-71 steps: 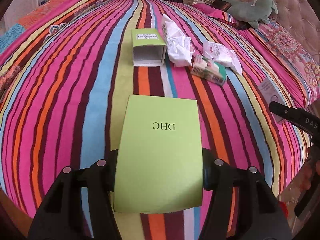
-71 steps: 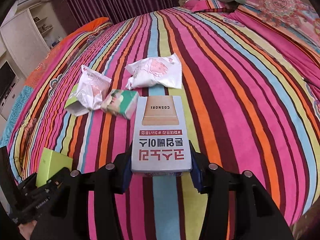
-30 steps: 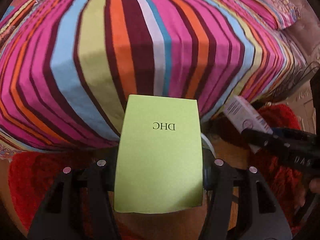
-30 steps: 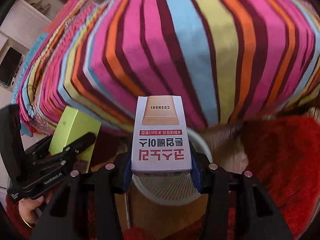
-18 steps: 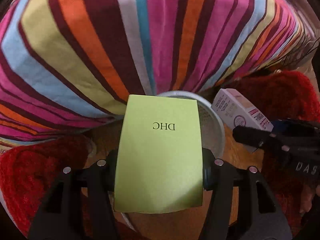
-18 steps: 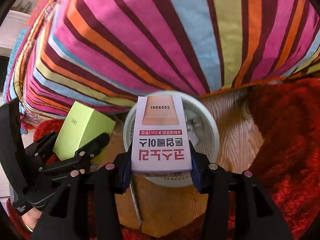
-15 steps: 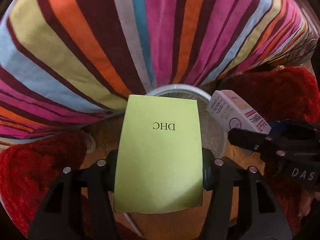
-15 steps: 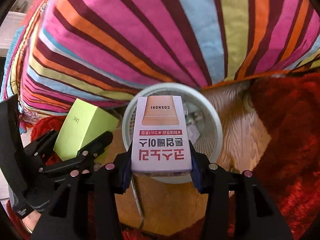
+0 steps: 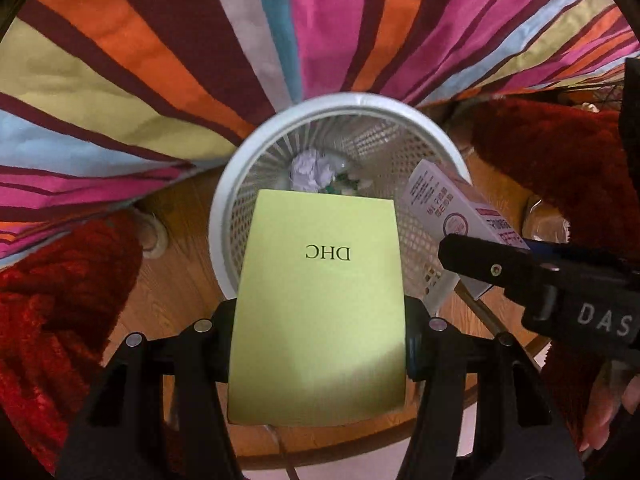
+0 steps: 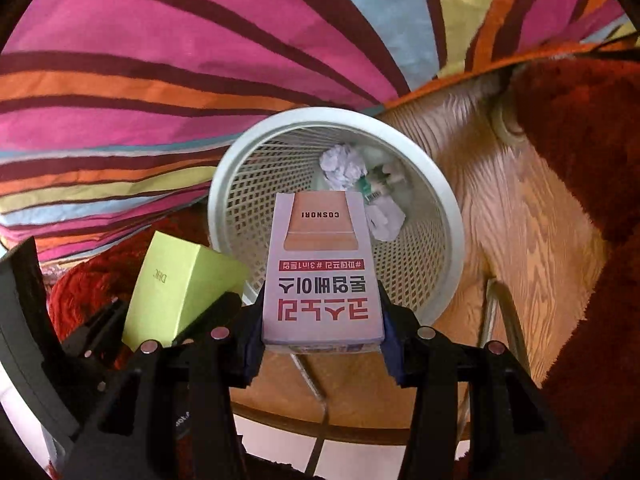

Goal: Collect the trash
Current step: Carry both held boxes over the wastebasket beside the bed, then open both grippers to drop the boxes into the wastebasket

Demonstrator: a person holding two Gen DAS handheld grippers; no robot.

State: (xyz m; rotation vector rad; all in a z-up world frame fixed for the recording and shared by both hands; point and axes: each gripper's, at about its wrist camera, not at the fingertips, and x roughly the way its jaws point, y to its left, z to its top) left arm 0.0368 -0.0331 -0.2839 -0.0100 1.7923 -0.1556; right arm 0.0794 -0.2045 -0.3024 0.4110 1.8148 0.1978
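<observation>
Left wrist view: the left tongs [image 9: 318, 330] clamp a flat, matte lime-green carton [image 9: 318, 300] over the near rim of a round white mesh wastebasket [image 9: 224, 216] on the wood-grain floor [image 9: 180, 264], crumpled paper [image 9: 310, 170] inside.

Right wrist view: the right tongs [image 10: 322, 340] pinch a glossy lilac printed box [image 10: 322, 272] above the basket's near rim, beside a shaggy red rug [image 10: 580, 152].
</observation>
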